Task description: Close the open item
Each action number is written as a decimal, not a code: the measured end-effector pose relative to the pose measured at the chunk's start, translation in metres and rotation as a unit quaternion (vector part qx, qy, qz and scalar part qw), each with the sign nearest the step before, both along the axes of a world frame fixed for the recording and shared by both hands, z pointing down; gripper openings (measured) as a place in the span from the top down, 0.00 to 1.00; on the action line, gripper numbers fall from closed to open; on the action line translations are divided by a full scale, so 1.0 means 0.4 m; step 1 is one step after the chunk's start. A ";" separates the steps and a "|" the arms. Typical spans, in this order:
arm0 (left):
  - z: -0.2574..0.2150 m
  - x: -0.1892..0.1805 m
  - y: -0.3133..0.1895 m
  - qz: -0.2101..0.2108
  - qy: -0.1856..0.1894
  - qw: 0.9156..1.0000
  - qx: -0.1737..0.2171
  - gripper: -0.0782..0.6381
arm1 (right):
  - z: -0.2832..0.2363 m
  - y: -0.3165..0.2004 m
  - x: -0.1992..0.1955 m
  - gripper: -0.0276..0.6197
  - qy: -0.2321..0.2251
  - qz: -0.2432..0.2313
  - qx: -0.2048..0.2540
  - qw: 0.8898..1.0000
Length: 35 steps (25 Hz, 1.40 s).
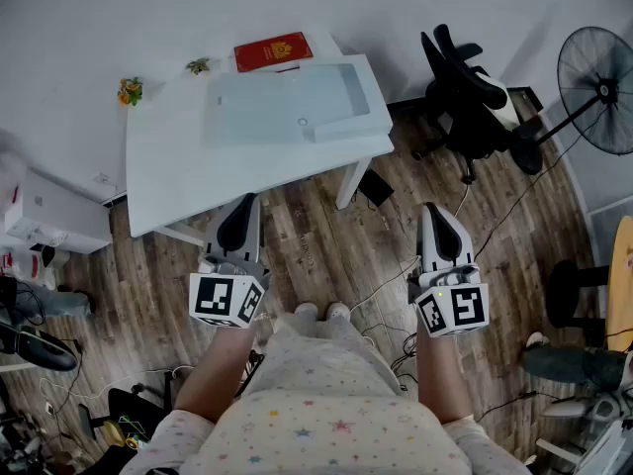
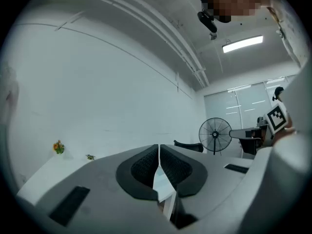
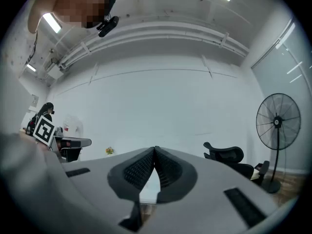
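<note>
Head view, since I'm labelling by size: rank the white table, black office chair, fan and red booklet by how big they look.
1. white table
2. black office chair and fan: look alike, and the frame edge cuts the fan, so unranked
3. red booklet

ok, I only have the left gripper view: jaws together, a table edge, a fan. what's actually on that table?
Observer: A flat white item lies on the white table, toward its far side.
Operator: and the other side's jaws?
Observer: The right gripper has its jaws together, with nothing between them.
Operator: is either one at the item yet?
Observer: No. The head view shows the left gripper and the right one on the person's side of the table, neither touching the item.
</note>
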State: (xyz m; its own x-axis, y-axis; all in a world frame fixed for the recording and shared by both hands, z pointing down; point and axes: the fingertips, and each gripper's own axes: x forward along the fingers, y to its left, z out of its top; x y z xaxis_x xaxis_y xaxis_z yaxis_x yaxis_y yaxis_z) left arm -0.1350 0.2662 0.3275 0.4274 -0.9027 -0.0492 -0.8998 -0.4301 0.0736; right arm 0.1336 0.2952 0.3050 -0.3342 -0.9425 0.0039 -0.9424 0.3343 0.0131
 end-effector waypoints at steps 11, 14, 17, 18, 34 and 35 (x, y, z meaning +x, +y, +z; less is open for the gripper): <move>-0.004 0.061 0.026 -0.031 -0.010 0.999 -0.001 0.86 | 0.007 0.017 0.102 0.96 -0.040 0.021 -0.015 0.999; -0.007 0.077 0.023 -0.039 -0.004 0.999 -0.001 0.75 | 0.005 0.010 0.115 0.89 -0.042 0.003 -0.010 0.999; -0.008 0.095 0.021 -0.043 0.000 0.999 -0.005 0.62 | 0.001 -0.004 0.117 0.74 -0.034 -0.025 -0.001 0.999; -0.009 0.099 0.021 -0.046 -0.002 0.999 -0.006 0.59 | -0.002 -0.009 0.117 0.72 -0.032 -0.034 0.002 0.999; -0.017 0.083 -0.103 -0.074 -0.006 0.997 -0.009 0.52 | 0.001 -0.177 0.101 0.48 -0.033 -0.064 -0.004 0.997; -0.018 0.078 -0.121 -0.073 -0.006 0.997 -0.007 0.52 | -0.001 -0.192 0.097 0.47 -0.030 -0.061 -0.004 0.998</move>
State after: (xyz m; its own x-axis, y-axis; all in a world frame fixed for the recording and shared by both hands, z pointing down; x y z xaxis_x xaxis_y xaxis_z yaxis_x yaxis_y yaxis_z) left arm -0.1040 0.2177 0.3203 0.2924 -0.9557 -0.0323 -0.9534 -0.2940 0.0678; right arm 0.1725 0.2183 0.3047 -0.4469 -0.8945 -0.0120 -0.8934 0.4469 -0.0453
